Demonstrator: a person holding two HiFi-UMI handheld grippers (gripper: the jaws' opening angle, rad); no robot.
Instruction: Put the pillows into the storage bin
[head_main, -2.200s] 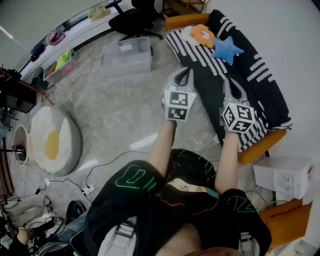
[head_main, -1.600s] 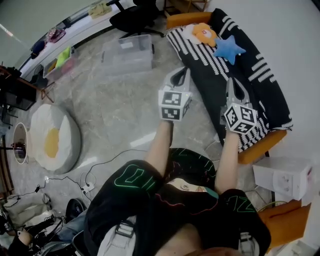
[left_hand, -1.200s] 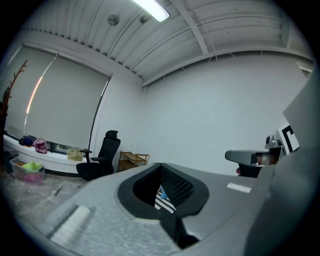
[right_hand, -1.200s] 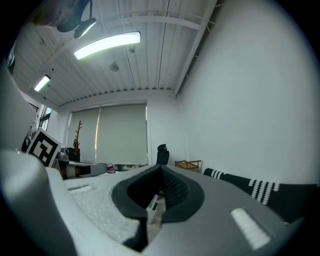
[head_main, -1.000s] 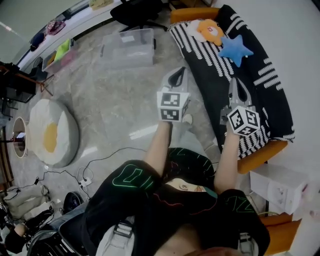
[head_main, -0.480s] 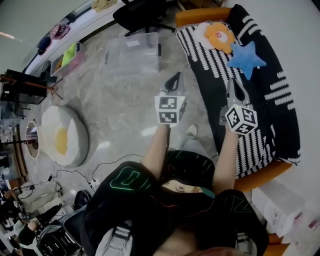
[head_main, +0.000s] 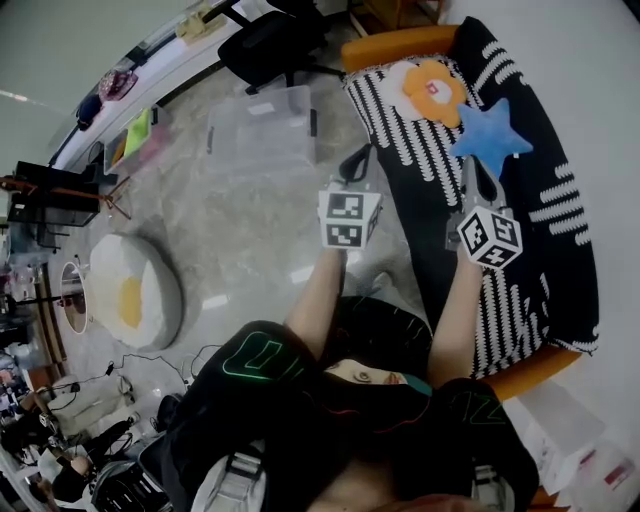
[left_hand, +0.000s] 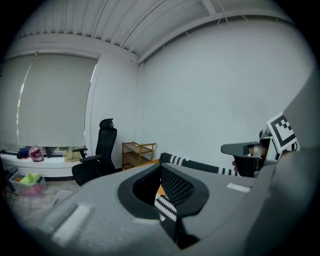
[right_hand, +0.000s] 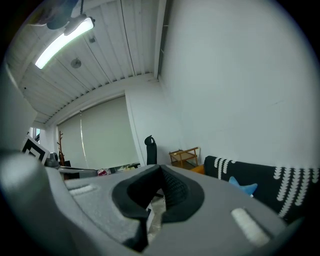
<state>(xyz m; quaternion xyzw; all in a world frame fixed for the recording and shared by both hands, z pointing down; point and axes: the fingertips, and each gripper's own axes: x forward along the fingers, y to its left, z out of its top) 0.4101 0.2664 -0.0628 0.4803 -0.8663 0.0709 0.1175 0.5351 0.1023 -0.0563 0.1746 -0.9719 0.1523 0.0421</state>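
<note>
star pillow (head_main: 490, 138) beside flower pillow (head_main: 434, 90) on sofa (head_main: 556, 262)

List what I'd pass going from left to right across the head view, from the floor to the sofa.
fried-egg cushion → clear storage bin → left gripper → orange flower pillow → blue star pillow

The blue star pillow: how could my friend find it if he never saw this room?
Look for the orange sofa along the white wall, covered by a black blanket with white stripes. Two pillows lie near its far end. The star pillow is the blue, five-pointed one, beside the orange flower pillow.
</note>
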